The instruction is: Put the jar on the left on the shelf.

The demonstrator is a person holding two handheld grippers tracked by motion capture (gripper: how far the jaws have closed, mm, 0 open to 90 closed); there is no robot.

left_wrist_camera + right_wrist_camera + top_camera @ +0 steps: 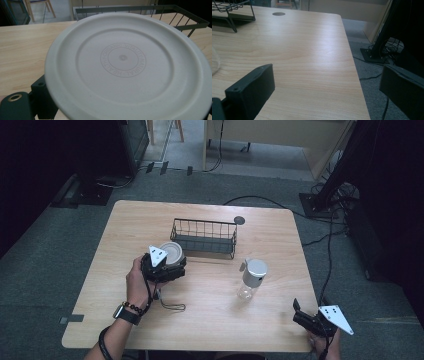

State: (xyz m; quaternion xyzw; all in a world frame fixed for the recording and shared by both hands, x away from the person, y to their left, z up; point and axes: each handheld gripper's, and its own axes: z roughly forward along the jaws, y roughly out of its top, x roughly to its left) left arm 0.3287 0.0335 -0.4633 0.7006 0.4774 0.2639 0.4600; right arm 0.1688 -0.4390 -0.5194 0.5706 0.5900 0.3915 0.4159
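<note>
The left gripper (167, 265) is closed around a round white lid (127, 67), held just near the wire basket (204, 238), whose visible floor looks bare. The right gripper (306, 317) hangs at the table's (210, 320) near right corner, jaws wide apart and holding nothing. A clear jar (251, 279) with a grey cap stands between them.

A light wooden table (210, 320) with rounded corners stands on grey carpet (45, 270); black cables (327, 240) trail across the floor at the right; pale wooden furniture (270, 135) lies beyond; the room's edges are dark, the table dimly lit.
</note>
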